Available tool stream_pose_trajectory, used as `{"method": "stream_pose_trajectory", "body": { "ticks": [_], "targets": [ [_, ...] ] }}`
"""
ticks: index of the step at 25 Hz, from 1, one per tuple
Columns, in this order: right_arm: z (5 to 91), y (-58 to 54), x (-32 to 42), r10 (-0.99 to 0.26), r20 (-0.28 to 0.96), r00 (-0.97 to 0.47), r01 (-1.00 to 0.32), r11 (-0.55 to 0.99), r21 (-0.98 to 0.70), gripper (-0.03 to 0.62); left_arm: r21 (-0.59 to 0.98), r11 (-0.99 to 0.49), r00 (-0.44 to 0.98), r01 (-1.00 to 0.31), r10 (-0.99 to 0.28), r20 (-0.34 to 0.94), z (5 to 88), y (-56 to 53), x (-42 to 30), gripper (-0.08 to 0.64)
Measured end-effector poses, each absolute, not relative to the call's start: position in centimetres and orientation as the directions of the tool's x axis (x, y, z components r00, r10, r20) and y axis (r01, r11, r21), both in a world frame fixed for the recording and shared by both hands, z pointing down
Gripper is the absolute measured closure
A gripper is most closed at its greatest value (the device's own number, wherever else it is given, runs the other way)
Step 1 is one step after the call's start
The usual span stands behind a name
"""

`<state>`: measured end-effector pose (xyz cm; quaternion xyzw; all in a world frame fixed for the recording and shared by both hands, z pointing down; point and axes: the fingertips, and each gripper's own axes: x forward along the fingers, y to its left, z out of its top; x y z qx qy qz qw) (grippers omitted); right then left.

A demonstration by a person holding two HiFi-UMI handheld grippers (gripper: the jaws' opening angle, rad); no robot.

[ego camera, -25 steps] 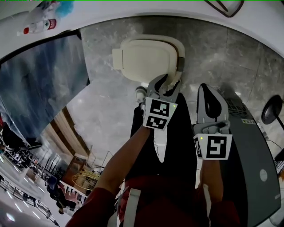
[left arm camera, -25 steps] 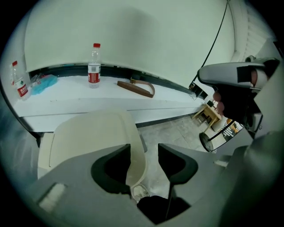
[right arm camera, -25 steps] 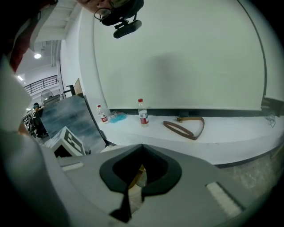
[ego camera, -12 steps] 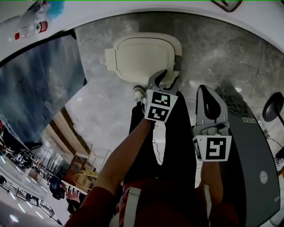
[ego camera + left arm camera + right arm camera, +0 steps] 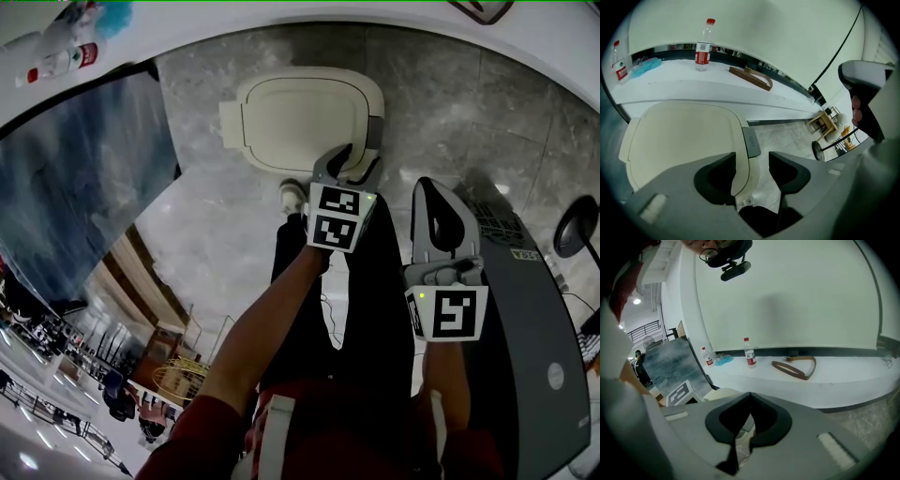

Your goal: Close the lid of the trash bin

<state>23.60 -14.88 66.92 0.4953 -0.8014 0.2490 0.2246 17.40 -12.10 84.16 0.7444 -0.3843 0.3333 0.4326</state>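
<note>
The trash bin's cream lid (image 5: 300,117) lies flat on the bin on the marble floor, with a grey hinge tab (image 5: 375,131) on its right side. My left gripper (image 5: 357,159) hovers over the lid's near right corner. In the left gripper view the lid (image 5: 679,140) fills the left half. Its right rim runs between the jaws of the left gripper (image 5: 752,161), which have just been opening; a gap shows beside the right pad. My right gripper (image 5: 433,187) hangs to the right, apart from the bin. In its own view the right gripper (image 5: 750,397) is shut on nothing.
A white ledge (image 5: 693,84) behind the bin carries two water bottles (image 5: 703,44), a blue cloth (image 5: 646,65) and a brown strap (image 5: 752,77). A grey machine (image 5: 534,328) stands at right, a blue-grey panel (image 5: 84,178) at left. The person's shoe (image 5: 292,197) is beside the bin.
The left gripper has sunk a little toward the lid's near right corner and its jaws stand slightly wider. The right gripper has barely shifted.
</note>
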Motion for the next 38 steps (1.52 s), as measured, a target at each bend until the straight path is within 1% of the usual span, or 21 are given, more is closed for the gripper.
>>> {"method": "stream_pose_trajectory", "body": {
  "ticks": [6, 11, 17, 23, 25, 30, 31, 38],
  "targets": [
    [66.9, -14.8, 23.5, -0.678, 0.609, -0.411, -0.902, 0.398, -0.166, 0.592, 0.367, -0.398, 0.492, -0.841, -0.278, 0.825, 84.3, -11.9, 17.6, 0.333],
    [67.3, -14.8, 23.2, -0.673, 0.616, -0.41, -0.901, 0.402, -0.161, 0.592, 0.353, -0.402, 0.485, -0.845, -0.296, 0.823, 83.8, -11.9, 17.1, 0.333],
    [67.3, -14.7, 22.4, -0.662, 0.624, -0.415, -0.896, 0.417, -0.154, 0.592, 0.311, -0.391, 0.456, -0.866, -0.364, 0.812, 81.5, -13.4, 14.6, 0.333],
    [67.2, -15.0, 21.6, -0.663, 0.619, -0.421, -0.892, 0.426, -0.15, 0.592, 0.252, -0.382, 0.424, -0.889, -0.481, 0.767, 78.1, -15.3, 12.5, 0.365],
    [66.6, -15.0, 21.2, -0.664, 0.616, -0.425, -0.89, 0.433, -0.147, 0.592, 0.243, -0.372, 0.417, -0.896, -0.513, 0.75, 76.8, -15.5, 11.9, 0.374],
    [63.9, -15.9, 19.9, -0.681, 0.591, -0.432, -0.884, 0.448, -0.132, 0.592, 0.242, -0.349, 0.412, -0.905, -0.584, 0.699, 71.7, -16.0, 10.3, 0.423],
    [62.9, -16.1, 19.5, -0.687, 0.583, -0.434, -0.884, 0.449, -0.128, 0.592, 0.241, -0.347, 0.412, -0.906, -0.597, 0.688, 70.5, -16.0, 9.9, 0.437],
    [54.8, -16.9, 17.1, -0.728, 0.521, -0.445, -0.878, 0.47, -0.093, 0.592, 0.207, -0.333, 0.389, -0.92, -0.705, 0.593, 60.0, -15.8, 6.0, 0.466]
  ]
}}
